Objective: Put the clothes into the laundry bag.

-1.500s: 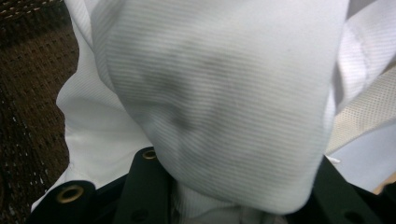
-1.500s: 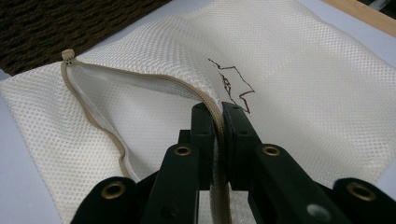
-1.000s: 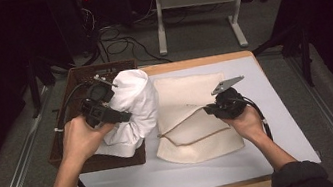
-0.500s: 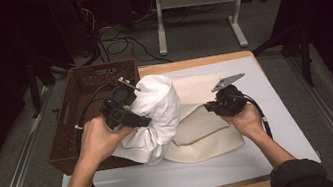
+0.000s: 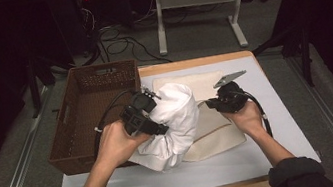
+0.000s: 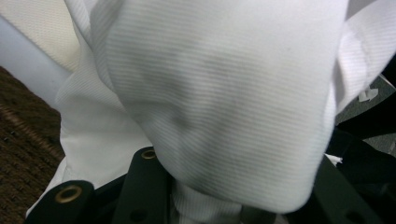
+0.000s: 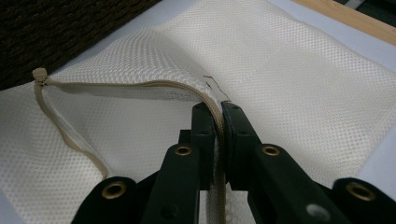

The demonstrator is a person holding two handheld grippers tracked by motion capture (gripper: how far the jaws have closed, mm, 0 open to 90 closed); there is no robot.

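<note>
Since a second ago your left gripper, fingers clamped on the white garment, has carried it from the wicker basket over the mesh laundry bag; your right gripper pinches its zipper edge shut-tight. Next, feed the garment into the opening.

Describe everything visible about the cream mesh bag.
The mesh bag is cream, fine-woven netting with a beige zipper along its edge, standing unzipped. It lies mostly flat on the white sheet covering the table. The right gripper pinches the zippered edge, lifting the mouth open. The white garment, held by the left gripper, overlaps its left side.
</note>
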